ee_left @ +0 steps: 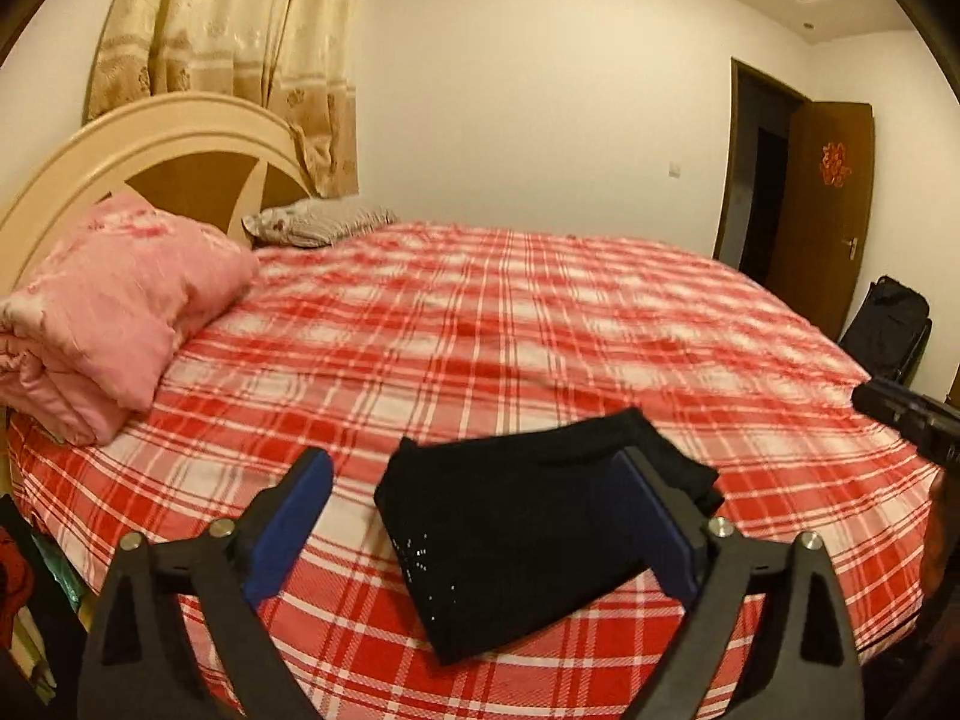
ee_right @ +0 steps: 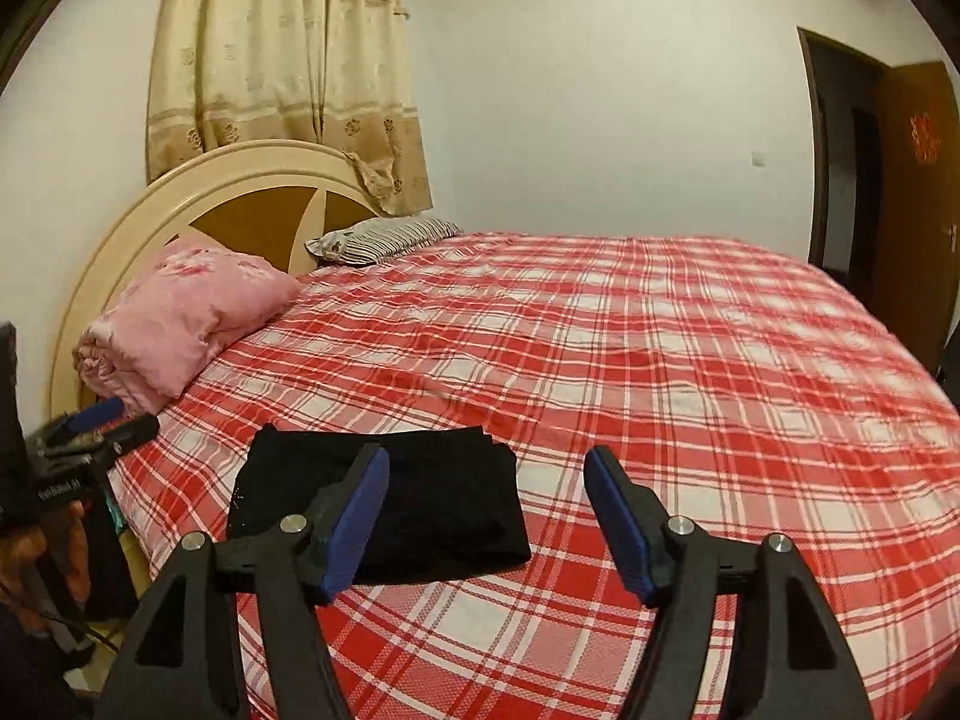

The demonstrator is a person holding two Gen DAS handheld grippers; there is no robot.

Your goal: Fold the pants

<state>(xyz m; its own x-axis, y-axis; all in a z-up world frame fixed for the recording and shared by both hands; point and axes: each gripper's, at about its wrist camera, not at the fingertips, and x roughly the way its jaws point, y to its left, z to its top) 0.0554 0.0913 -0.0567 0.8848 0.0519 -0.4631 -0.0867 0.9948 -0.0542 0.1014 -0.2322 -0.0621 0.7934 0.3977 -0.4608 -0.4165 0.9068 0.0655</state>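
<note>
Black pants, folded compact, lie near the bed's near edge in the left wrist view; left gripper wide open, holding nothing. Plaid beyond is bare; pink quilt far left. Right wrist view: right gripper open, empty; pants left of centre.

Pants lie folded on bed, near its front edge. My left tool hangs above them, jaws wide, nothing between the pads; my right tool hangs just right of them, also parted and empty. Quilt sits on bed at far left, against headboard. Pillow lies right of quilt, at bed's head. Curtain hangs behind headboard. Door stands at far right, beyond bed.
</note>
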